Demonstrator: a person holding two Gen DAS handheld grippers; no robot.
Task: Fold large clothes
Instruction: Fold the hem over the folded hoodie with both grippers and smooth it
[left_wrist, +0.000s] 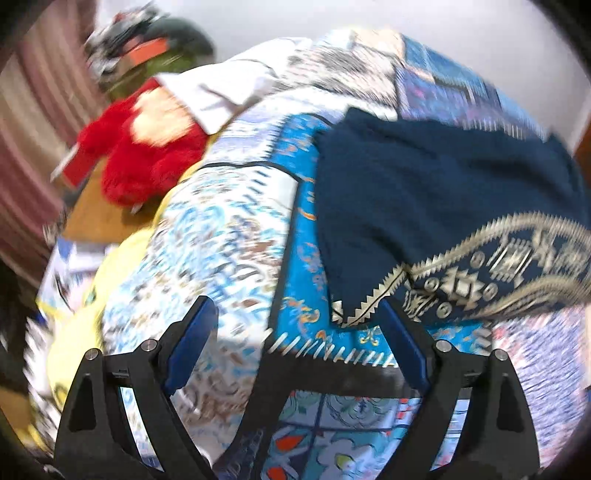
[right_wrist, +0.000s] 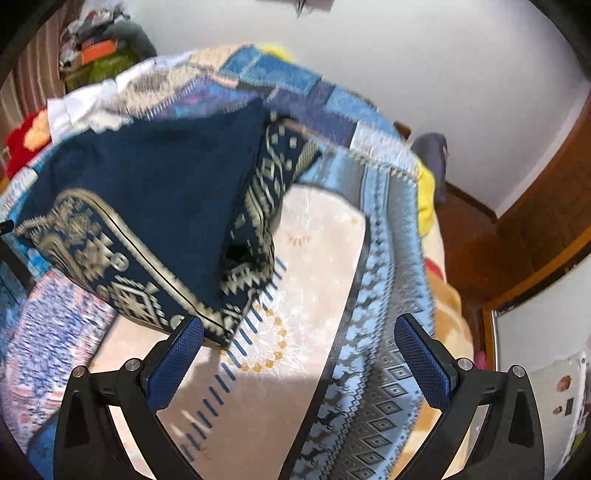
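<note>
A navy garment (left_wrist: 424, 192) with a cream patterned border lies folded on the patchwork bedspread (left_wrist: 229, 236). In the right wrist view the same navy garment (right_wrist: 147, 192) sits at the upper left, its patterned hem toward me. My left gripper (left_wrist: 299, 325) hangs open above the bedspread, its right pad just beside the garment's lower corner, nothing between the pads. Over the cream patch of the bedspread (right_wrist: 314, 258) my right gripper (right_wrist: 299, 336) stands wide open and holds nothing; its left pad is near the garment's hem corner.
A red plush toy (left_wrist: 144, 155) and a white cloth (left_wrist: 221, 92) lie at the far left of the bed. A cluttered pile (right_wrist: 99, 51) stands against the wall behind. Wooden floor and a wooden frame (right_wrist: 535, 221) lie to the right of the bed, with a yellow cloth (right_wrist: 426, 199) at its edge.
</note>
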